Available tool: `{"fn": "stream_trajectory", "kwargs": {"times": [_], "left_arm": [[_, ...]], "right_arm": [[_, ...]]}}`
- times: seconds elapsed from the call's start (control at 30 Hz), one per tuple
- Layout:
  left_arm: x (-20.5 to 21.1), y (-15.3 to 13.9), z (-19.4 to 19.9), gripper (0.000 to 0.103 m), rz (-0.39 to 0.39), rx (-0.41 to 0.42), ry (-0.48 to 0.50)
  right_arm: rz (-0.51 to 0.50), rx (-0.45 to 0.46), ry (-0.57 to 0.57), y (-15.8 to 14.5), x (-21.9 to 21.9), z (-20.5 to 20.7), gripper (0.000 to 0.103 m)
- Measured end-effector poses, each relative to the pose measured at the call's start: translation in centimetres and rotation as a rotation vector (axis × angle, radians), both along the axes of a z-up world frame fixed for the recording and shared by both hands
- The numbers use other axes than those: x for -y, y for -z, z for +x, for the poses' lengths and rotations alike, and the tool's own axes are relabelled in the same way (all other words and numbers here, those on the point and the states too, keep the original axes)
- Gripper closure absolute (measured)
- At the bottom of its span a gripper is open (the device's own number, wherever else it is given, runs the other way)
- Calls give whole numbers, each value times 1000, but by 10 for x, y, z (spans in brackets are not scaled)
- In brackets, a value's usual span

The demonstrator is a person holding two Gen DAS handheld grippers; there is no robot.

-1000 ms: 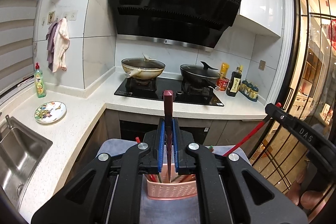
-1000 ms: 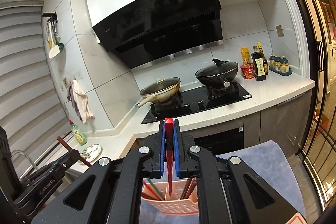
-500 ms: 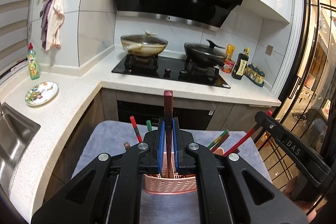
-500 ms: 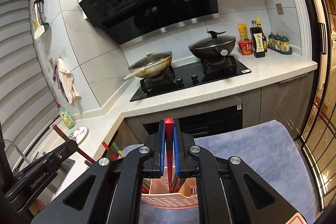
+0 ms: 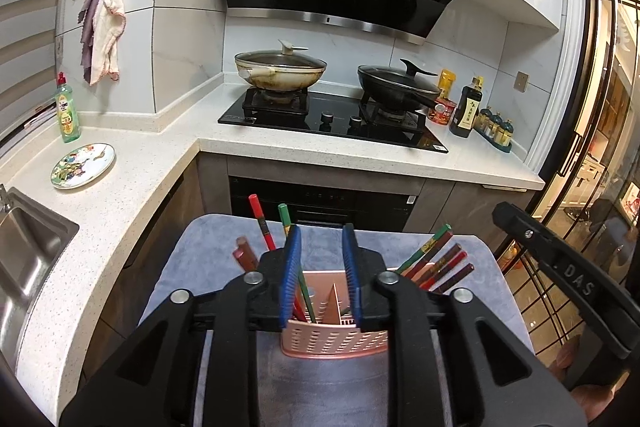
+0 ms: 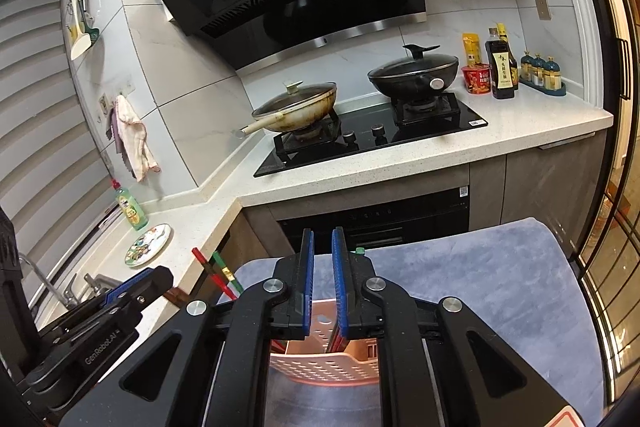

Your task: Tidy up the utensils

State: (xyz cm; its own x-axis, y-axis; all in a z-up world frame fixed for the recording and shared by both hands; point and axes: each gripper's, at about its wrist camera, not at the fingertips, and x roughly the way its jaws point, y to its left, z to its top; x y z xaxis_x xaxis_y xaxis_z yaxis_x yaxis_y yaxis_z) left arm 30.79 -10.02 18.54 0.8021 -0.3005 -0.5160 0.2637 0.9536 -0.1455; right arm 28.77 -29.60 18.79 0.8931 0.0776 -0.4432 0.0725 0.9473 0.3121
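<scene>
A pink slotted utensil basket stands on a grey mat, right under both grippers. My left gripper hangs just above it. Its jaws are opening and nothing is between the blue pads. Red and green chopsticks lean out of the basket's left side, and a bundle of chopsticks leans out to the right. In the right wrist view my right gripper is over the same basket. Its jaws are opening a little with an empty gap, and a red chopstick stands in the basket below.
The mat covers a small table in front of the oven. Behind it an L-shaped counter holds a sink, a painted plate, a dish soap bottle and a hob with two lidded pans. A glass door is on the right.
Both grippers came down onto the basket. Each held an upright chopstick between its pads; now both pairs of pads stand apart and the chopsticks are no longer between them.
</scene>
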Motion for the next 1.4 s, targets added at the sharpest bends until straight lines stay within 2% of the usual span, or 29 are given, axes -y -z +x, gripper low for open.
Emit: {"fn": "stream_trajectory", "kwargs": {"times": [0.43, 0.5, 0.57, 0.83, 1.23, 1.3, 1.4], "left_arm": [[-3, -2, -44, 64, 62, 21, -26], [-4, -1, -51, 62, 71, 18, -31], [-6, 0, -58, 61, 82, 19, -39], [-12, 3, -83, 60, 117, 22, -52], [-15, 14, -111, 46, 167, 15, -74], [-15, 18, -115, 44, 179, 12, -79], [-16, 22, -118, 42, 187, 3, -83]], "right_arm": [[-82, -6, -31, -1, -22, -49, 81], [-84, -12, -35, 2, -24, -57, 74], [-85, -19, -36, 5, -26, -66, 72], [-105, -55, -37, 15, -33, -94, 71], [-132, -97, -25, 28, -43, -125, 71], [-131, -106, -26, 32, -44, -129, 65], [-140, -117, -23, 35, -46, -132, 62]]}}
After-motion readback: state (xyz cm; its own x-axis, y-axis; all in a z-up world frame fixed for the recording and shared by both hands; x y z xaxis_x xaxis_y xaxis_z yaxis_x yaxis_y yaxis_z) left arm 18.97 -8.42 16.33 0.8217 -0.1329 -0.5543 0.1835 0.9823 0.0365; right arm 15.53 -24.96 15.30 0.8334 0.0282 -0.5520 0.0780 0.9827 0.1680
